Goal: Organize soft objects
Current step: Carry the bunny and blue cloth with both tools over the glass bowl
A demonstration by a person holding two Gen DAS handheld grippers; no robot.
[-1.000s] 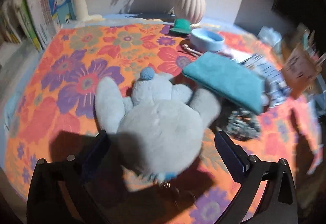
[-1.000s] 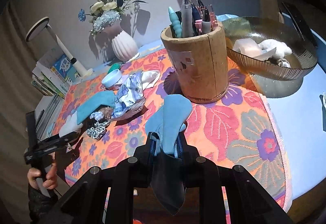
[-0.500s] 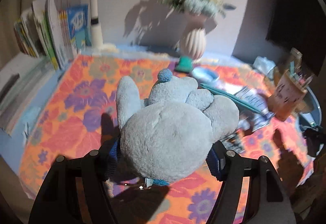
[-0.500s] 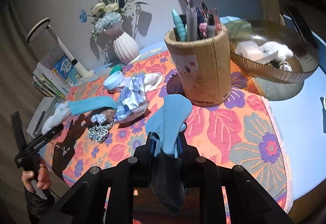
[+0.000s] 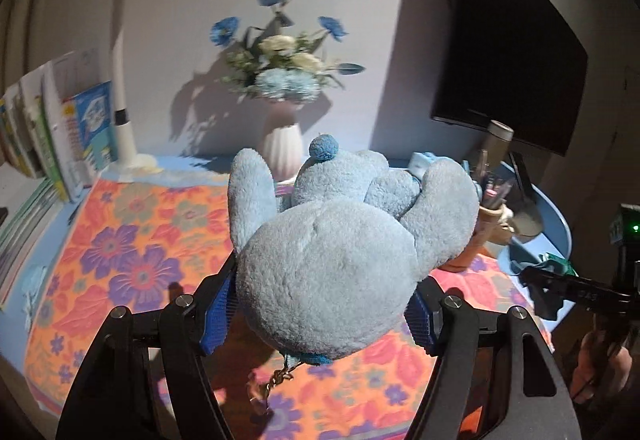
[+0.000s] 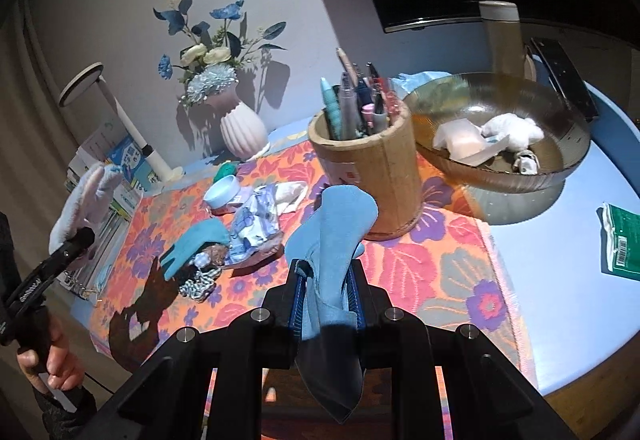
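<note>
My left tongs pinch the plush toy (clear of the floral mat); my right tongs clamp a blue cloth.

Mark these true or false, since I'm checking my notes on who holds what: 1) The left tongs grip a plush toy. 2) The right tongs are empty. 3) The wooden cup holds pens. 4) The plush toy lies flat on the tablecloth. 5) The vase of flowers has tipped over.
1) True: the left tongs are shut on the grey-blue plush toy.
2) False: the right tongs pinch a light blue cloth.
3) True: the wooden cup is full of pens.
4) False: the toy is held up above the floral tablecloth.
5) False: the vase stands upright by the wall.
</note>
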